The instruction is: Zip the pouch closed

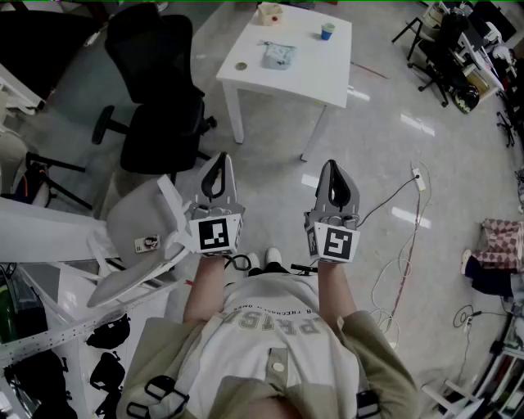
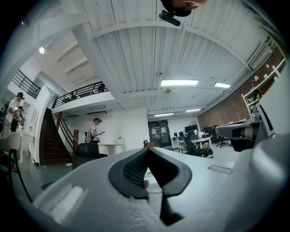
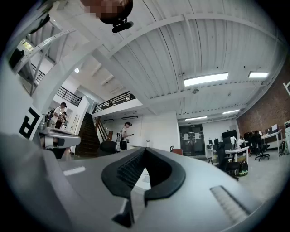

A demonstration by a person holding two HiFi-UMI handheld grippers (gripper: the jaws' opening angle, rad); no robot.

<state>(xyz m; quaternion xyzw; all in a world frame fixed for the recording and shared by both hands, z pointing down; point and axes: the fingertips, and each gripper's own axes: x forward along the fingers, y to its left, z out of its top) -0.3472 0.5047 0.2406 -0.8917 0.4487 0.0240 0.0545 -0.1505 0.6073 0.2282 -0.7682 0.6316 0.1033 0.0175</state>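
Standing well back from the white table (image 1: 303, 78), with open floor between; out of reach, so zipping judged not yet begun. Carried rather than working: left gripper (image 1: 219, 159) and right gripper (image 1: 334, 166), each with jaws pressed together and nothing between them. Held side by side before the body, roughly level, pointing toward the table. On the tabletop, lying flat: what appears to be the pouch (image 1: 278, 55), pale blue. Near it, apart, a small blue cup (image 1: 327, 31).

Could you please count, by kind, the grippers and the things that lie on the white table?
Grippers: 2, the left gripper and the right gripper, both shut
Pouch: 1
Blue cup: 1
Small round thing: 1
Beige thing, too small to tell: 1
Total: 6
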